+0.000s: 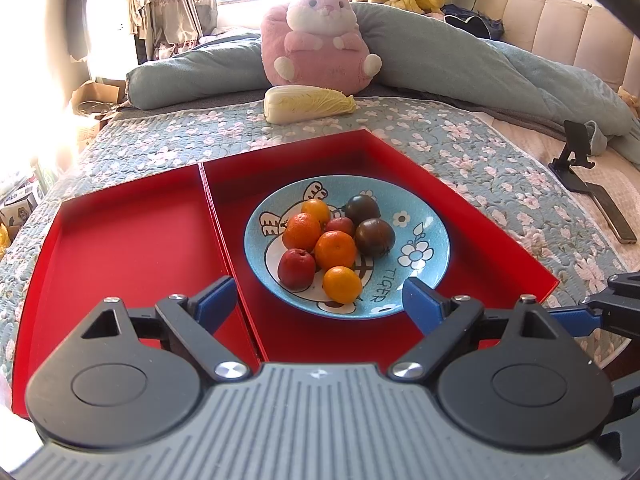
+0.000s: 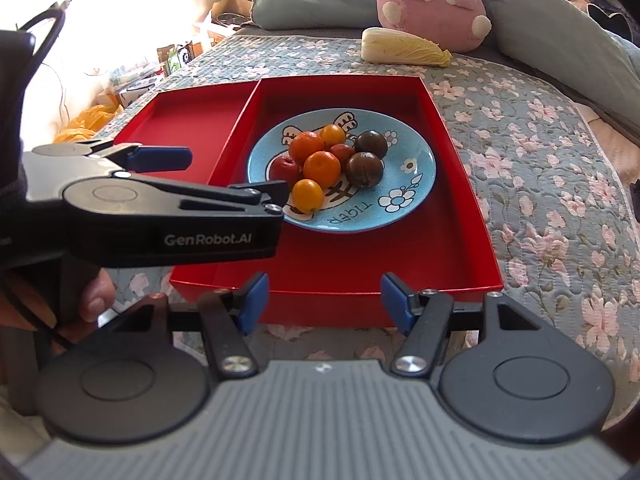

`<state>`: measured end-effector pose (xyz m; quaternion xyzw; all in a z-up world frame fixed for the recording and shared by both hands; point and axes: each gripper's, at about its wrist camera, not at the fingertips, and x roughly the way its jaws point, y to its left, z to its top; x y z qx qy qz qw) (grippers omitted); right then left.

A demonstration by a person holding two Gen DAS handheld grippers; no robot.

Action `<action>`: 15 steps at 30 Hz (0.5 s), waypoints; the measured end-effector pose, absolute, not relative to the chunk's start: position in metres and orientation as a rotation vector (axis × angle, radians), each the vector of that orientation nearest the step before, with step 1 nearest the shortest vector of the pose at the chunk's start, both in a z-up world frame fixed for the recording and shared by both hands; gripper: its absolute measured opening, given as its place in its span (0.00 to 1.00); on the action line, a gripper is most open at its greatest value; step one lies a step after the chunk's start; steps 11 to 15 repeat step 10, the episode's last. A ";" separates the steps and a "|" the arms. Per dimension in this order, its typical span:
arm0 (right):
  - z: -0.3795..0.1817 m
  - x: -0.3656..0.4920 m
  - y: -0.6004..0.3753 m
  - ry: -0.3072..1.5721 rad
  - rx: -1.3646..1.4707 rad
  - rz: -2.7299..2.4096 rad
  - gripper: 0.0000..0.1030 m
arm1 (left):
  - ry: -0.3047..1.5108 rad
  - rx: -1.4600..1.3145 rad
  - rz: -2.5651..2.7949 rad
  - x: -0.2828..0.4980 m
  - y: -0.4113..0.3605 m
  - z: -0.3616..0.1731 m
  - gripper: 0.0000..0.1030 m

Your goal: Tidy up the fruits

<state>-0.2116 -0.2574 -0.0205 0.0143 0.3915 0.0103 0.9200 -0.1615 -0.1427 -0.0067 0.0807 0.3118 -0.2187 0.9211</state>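
A blue tiger plate (image 1: 424, 220) (image 2: 416, 184) sits in the right red tray (image 1: 472, 236) (image 2: 452, 208) and holds several fruits: oranges (image 1: 335, 249) (image 2: 322, 169), red fruits (image 1: 296, 268) (image 2: 284, 169) and dark plums (image 1: 375, 237) (image 2: 364, 169). The left red tray (image 1: 128, 248) (image 2: 188, 120) is empty. My left gripper (image 1: 320, 300) is open and empty, just short of the plate's near edge; it also shows in the right wrist view (image 2: 224, 176). My right gripper (image 2: 322, 300) is open and empty at the right tray's near wall.
The trays lie on a floral quilted bed (image 1: 460, 148) (image 2: 540, 140). A napa cabbage (image 1: 308, 103) (image 2: 404, 47) and a pink plush toy (image 1: 320, 40) (image 2: 432, 0) lie behind them. A black phone stand (image 1: 576, 156) and a phone (image 1: 612, 212) lie at the right.
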 end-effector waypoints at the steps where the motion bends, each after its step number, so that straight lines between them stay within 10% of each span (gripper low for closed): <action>1: -0.020 -0.212 -0.258 0.805 0.029 0.021 0.63 | 0.642 0.165 -0.448 -0.161 -0.143 -0.007 0.90; 15: -0.020 -0.212 -0.259 0.800 0.030 0.022 0.63 | 0.640 0.154 -0.454 -0.161 -0.142 -0.007 0.90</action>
